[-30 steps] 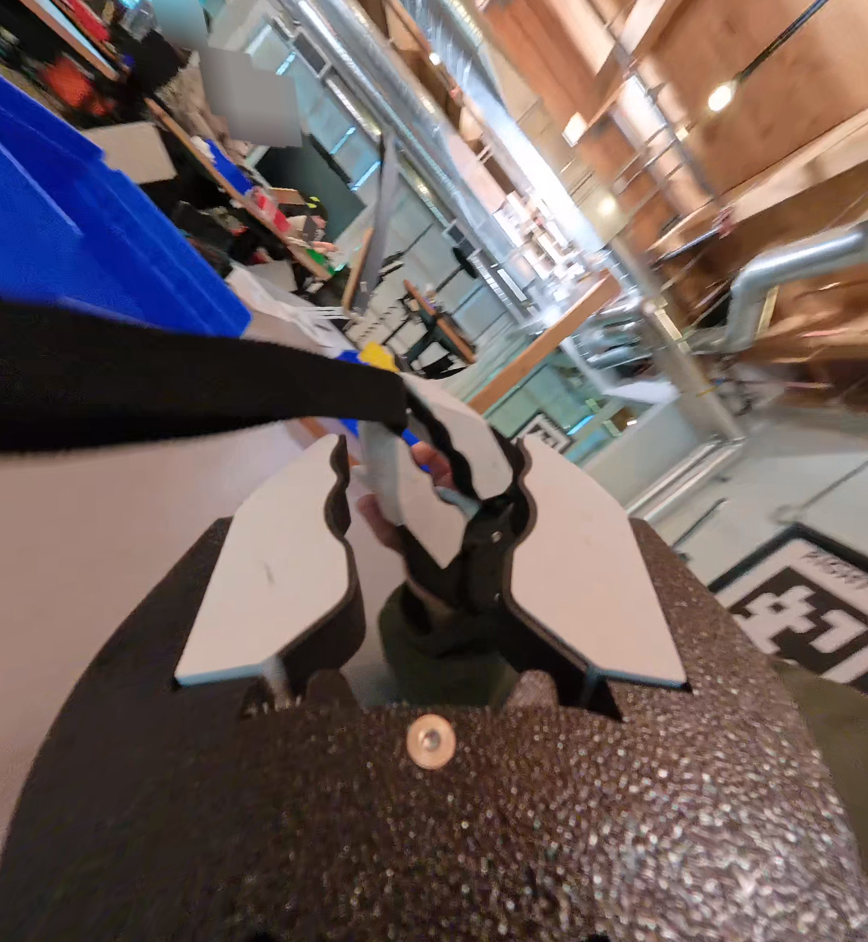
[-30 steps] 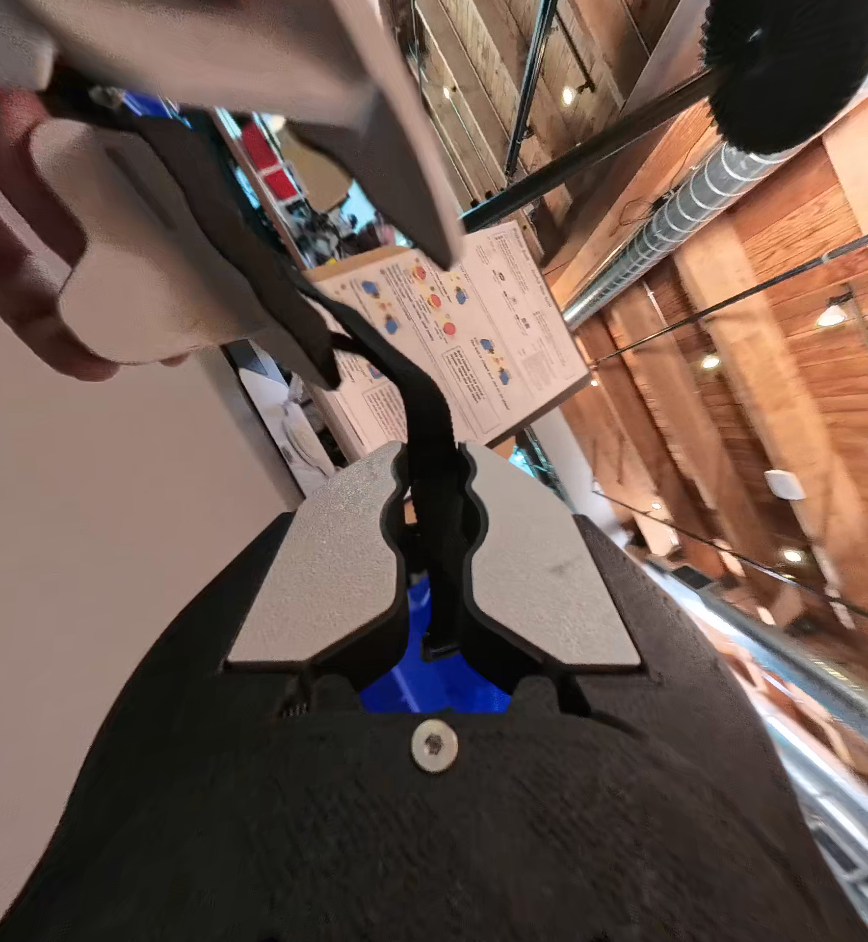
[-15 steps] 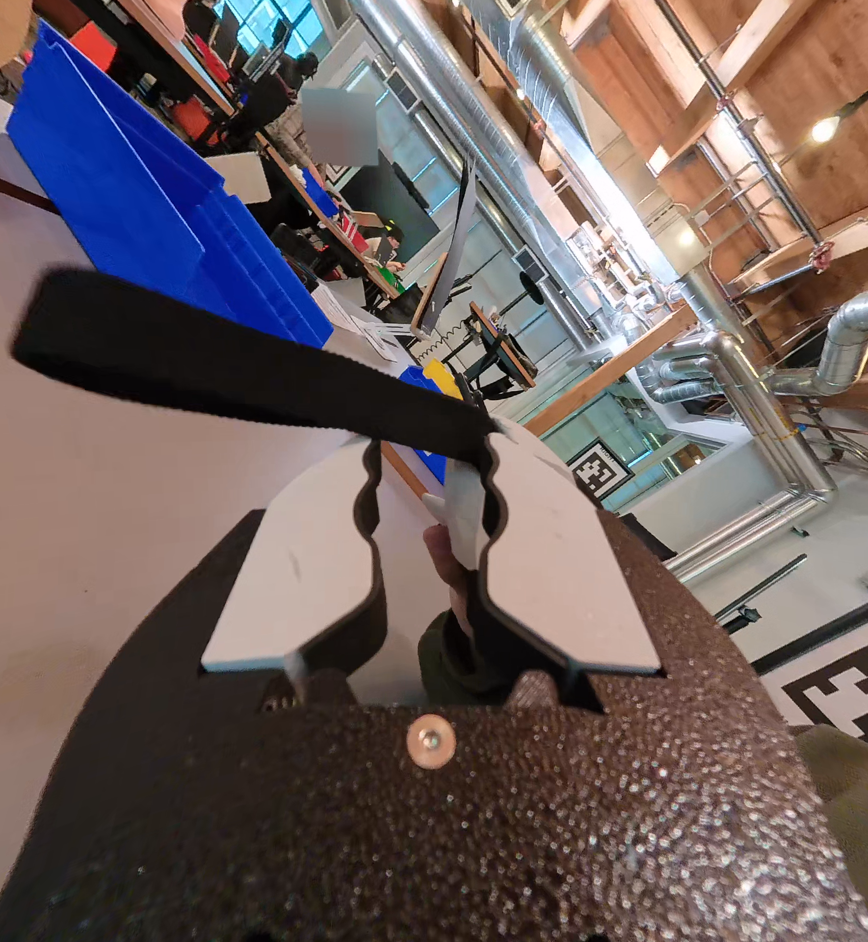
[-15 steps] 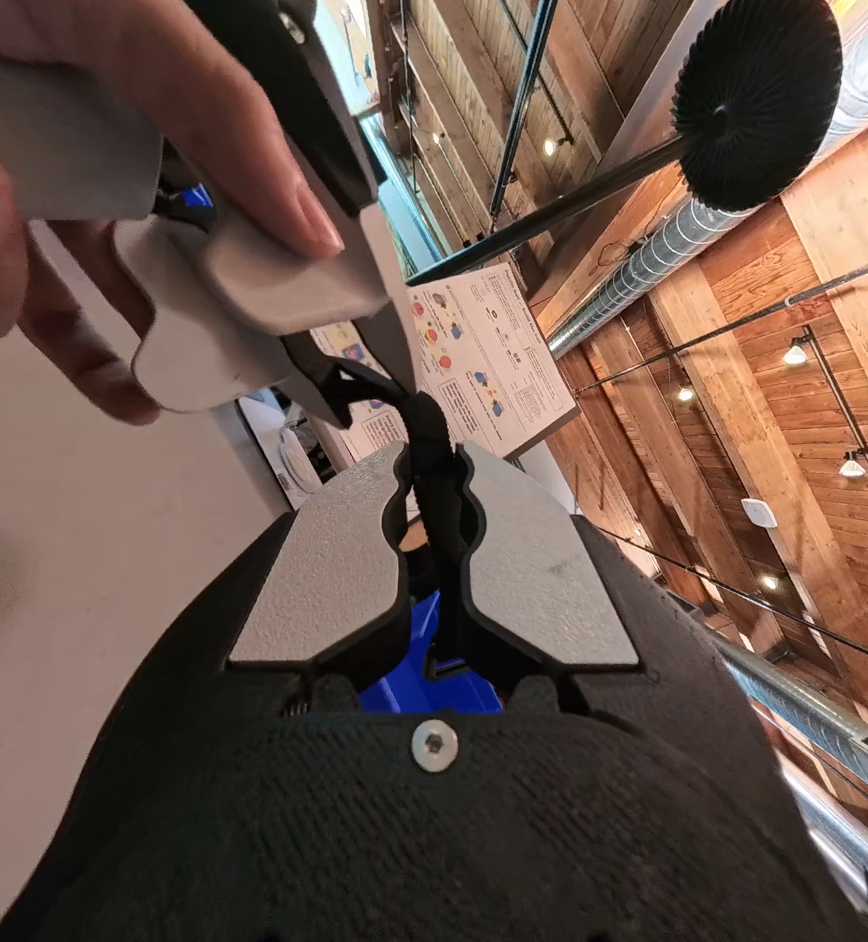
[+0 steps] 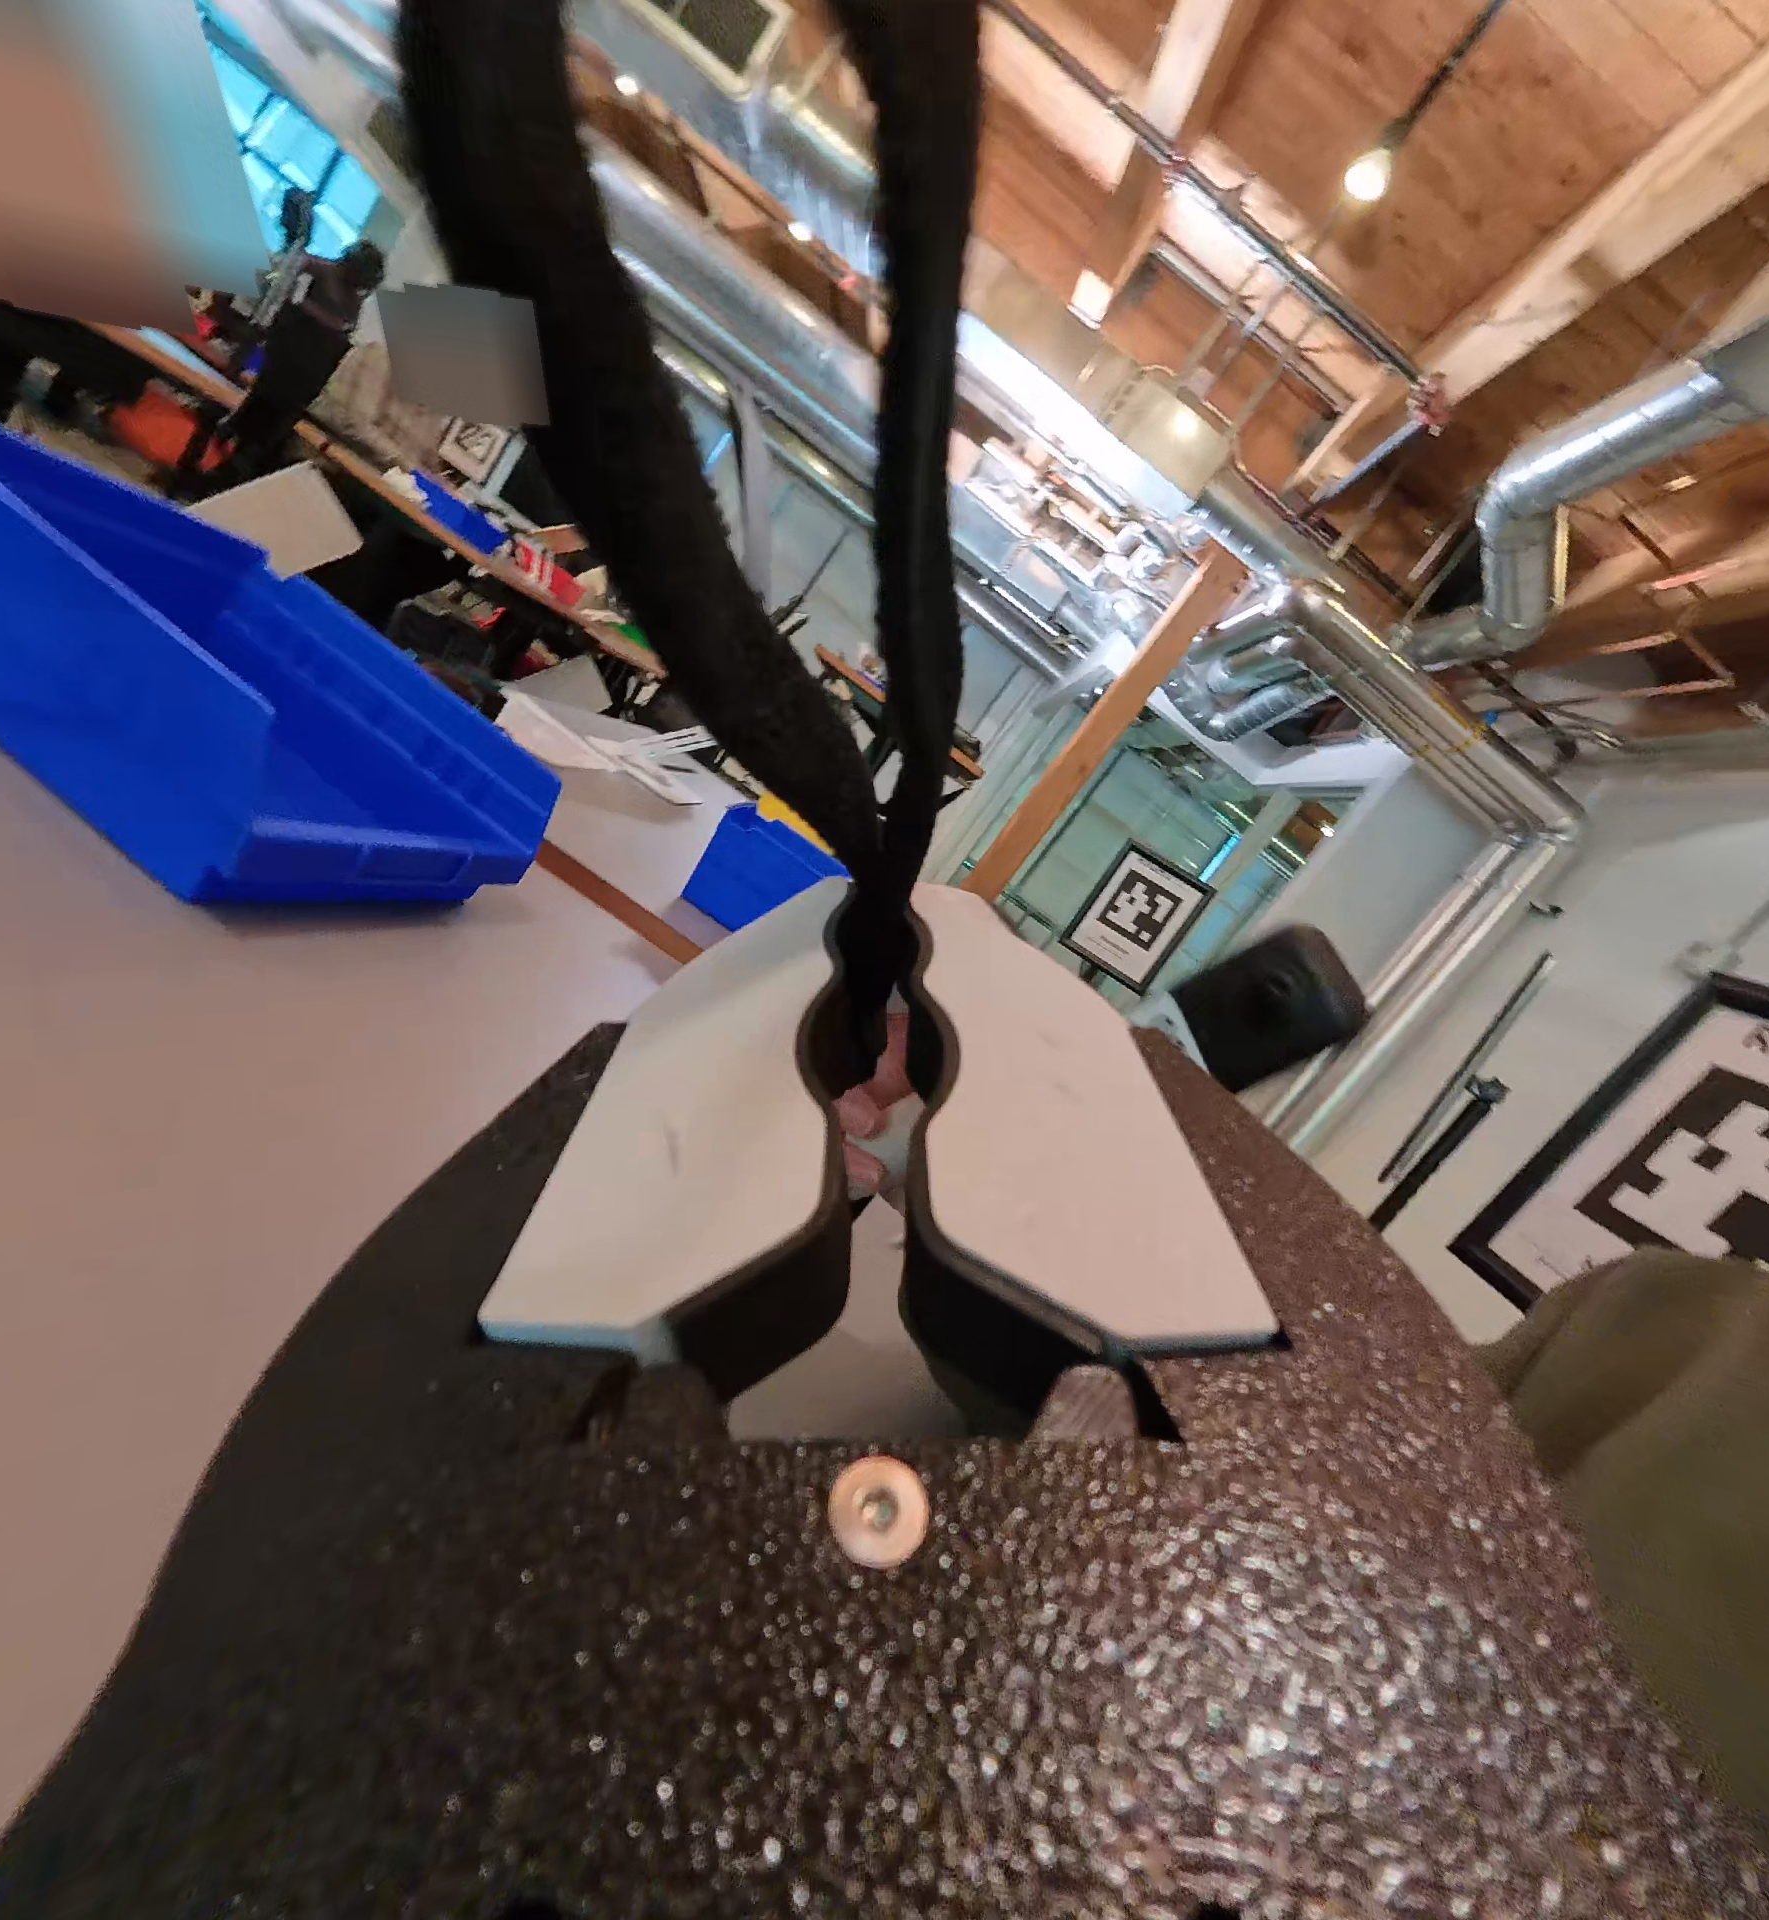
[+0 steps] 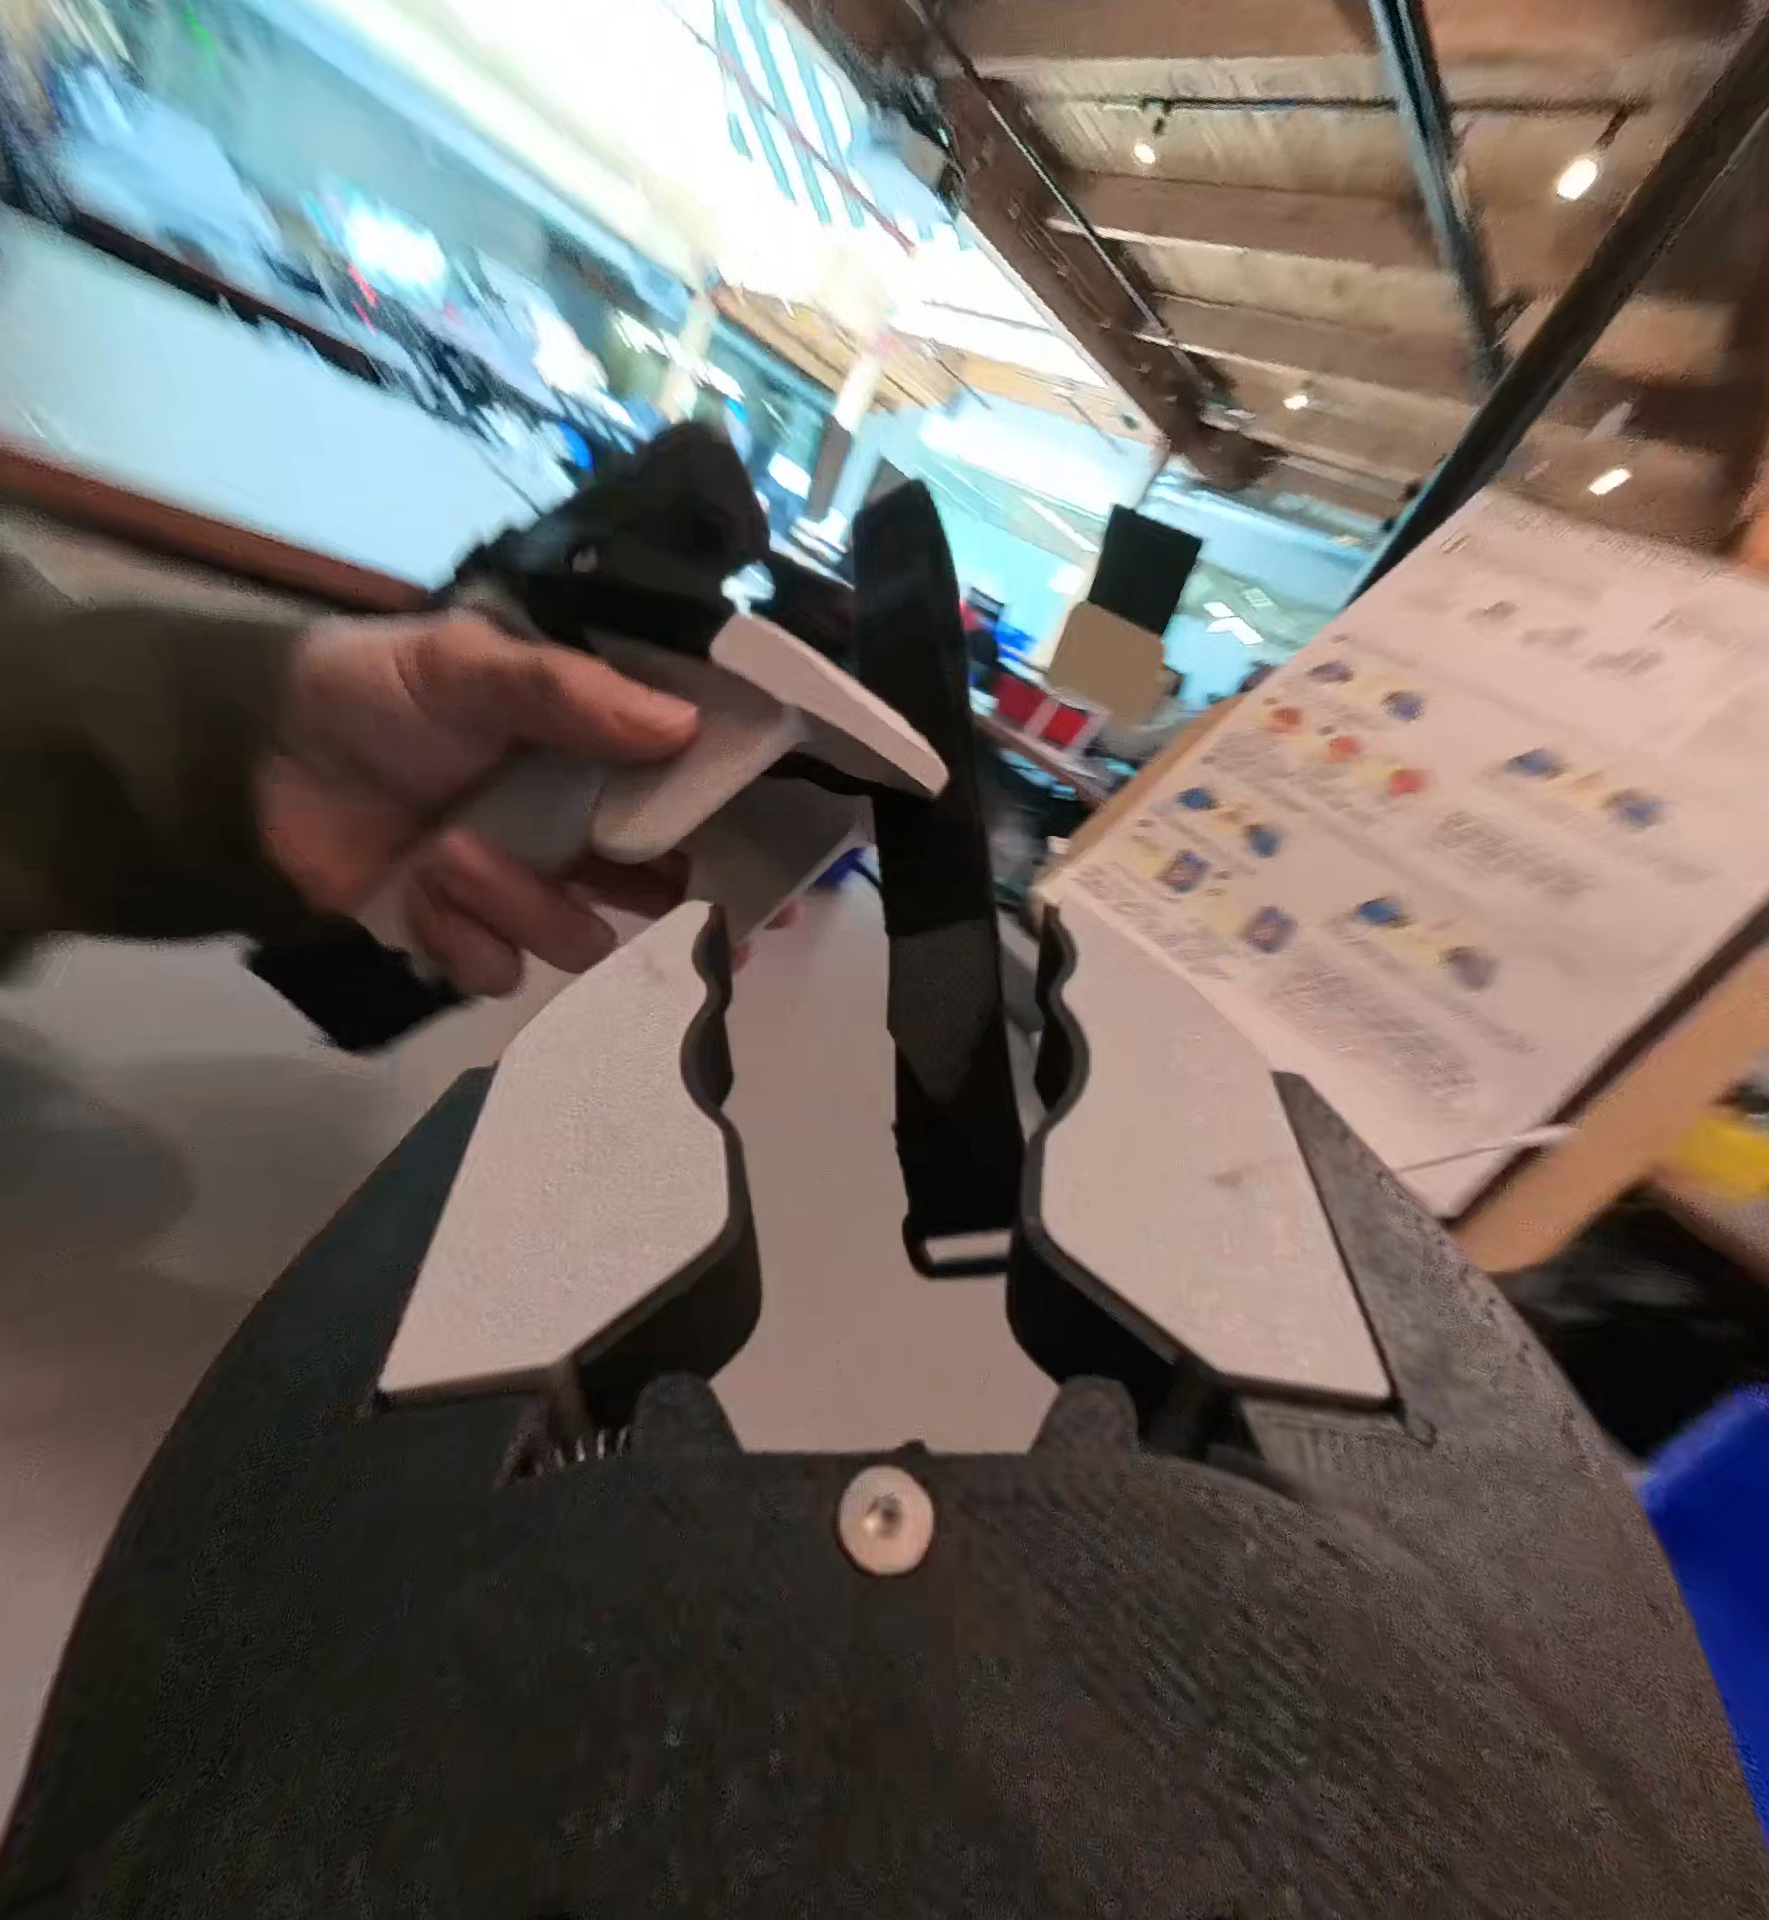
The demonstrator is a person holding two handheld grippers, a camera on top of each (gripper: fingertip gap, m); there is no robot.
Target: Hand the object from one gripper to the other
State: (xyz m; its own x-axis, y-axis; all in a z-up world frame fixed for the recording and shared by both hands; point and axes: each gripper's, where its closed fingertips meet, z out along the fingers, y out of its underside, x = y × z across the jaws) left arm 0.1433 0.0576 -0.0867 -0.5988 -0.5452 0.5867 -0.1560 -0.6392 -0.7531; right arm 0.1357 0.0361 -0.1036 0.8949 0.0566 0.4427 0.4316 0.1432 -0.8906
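Note:
A black fabric strap (image 5: 901, 582) is pinched between the fingertips of my left gripper (image 5: 878, 961), which is shut on it. Two strands run up from the tips and out of the top of the left wrist view. In the right wrist view the strap (image 6: 937, 935) hangs from the left gripper (image 6: 875, 821), held by a hand (image 6: 423, 790). It passes down between the fingers of my right gripper (image 6: 880, 935). That gripper is open, and the strap's buckle end (image 6: 955, 1247) lies close to its right pad.
A grey table (image 5: 184, 1122) lies below. A large blue bin (image 5: 236, 717) and a small blue bin (image 5: 755, 862) stand on it at the far left. A board with coloured pictures (image 6: 1431, 831) leans at the right. Another blue bin (image 6: 1763, 1579) is near the right gripper. The tips of both grippers are at nearly the same place.
My right gripper has opened and let go of the strap. My left gripper has shut on it and now holds it alone. The two grippers have moved apart.

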